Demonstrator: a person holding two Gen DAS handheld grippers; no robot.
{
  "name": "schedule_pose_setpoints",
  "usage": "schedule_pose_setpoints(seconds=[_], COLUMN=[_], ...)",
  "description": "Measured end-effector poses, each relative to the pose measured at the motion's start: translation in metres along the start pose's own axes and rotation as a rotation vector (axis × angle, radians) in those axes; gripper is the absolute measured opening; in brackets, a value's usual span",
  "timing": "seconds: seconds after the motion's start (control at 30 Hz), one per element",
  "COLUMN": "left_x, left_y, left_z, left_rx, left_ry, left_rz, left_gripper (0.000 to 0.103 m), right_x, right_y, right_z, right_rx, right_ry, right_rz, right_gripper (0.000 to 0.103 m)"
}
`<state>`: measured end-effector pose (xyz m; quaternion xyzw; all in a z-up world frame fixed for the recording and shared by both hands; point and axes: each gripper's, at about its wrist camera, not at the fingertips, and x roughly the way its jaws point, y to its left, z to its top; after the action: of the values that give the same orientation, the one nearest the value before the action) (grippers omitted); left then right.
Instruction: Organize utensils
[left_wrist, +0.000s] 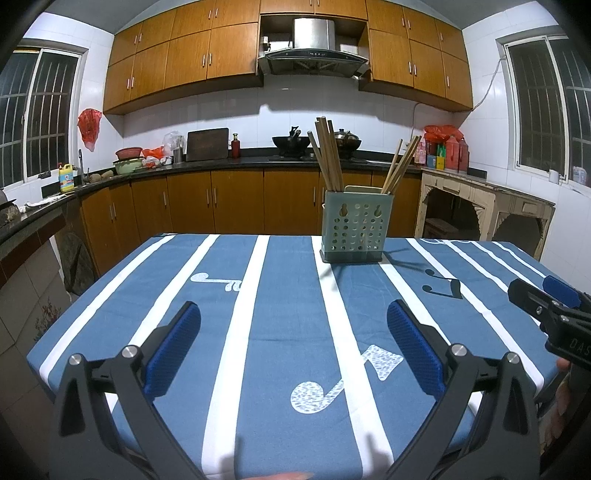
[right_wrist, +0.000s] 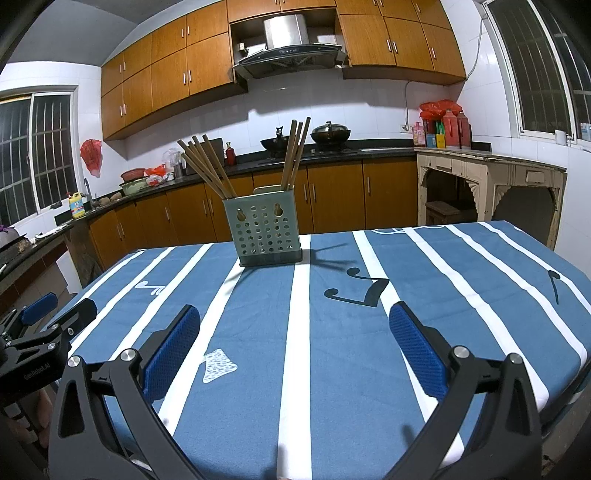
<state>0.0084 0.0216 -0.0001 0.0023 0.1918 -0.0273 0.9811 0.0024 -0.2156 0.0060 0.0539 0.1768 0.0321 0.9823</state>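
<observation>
A pale green perforated utensil holder (left_wrist: 355, 229) stands upright at the far middle of the table and also shows in the right wrist view (right_wrist: 265, 233). Two bunches of wooden chopsticks (left_wrist: 328, 153) stand in it, one in each side (right_wrist: 207, 166). My left gripper (left_wrist: 293, 317) is open and empty above the near part of the table, well short of the holder. My right gripper (right_wrist: 295, 319) is open and empty too, at about the same distance. Each gripper shows at the edge of the other's view, the right (left_wrist: 546, 299) and the left (right_wrist: 55, 310).
The table carries a blue cloth with white stripes and music notes (left_wrist: 280, 325). Behind it run a dark kitchen counter (left_wrist: 221, 162) with a wok and pots, brown cabinets, and an old cream side table (right_wrist: 491, 177) at the right.
</observation>
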Motion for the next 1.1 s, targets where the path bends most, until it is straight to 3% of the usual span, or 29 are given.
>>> schedule_pose_setpoints(seconds=[1.1], left_x=[0.0002], left_y=[-0.0015], left_z=[-0.0029], left_rx=[0.001], left_ry=[0.006], left_rz=[-0.004], left_gripper=[0.099], right_x=[-0.0005], right_y=[0.0005], right_z=[0.0031], right_rx=[0.003], right_ry=[0.003], right_rz=[0.000], right_gripper=[0.101])
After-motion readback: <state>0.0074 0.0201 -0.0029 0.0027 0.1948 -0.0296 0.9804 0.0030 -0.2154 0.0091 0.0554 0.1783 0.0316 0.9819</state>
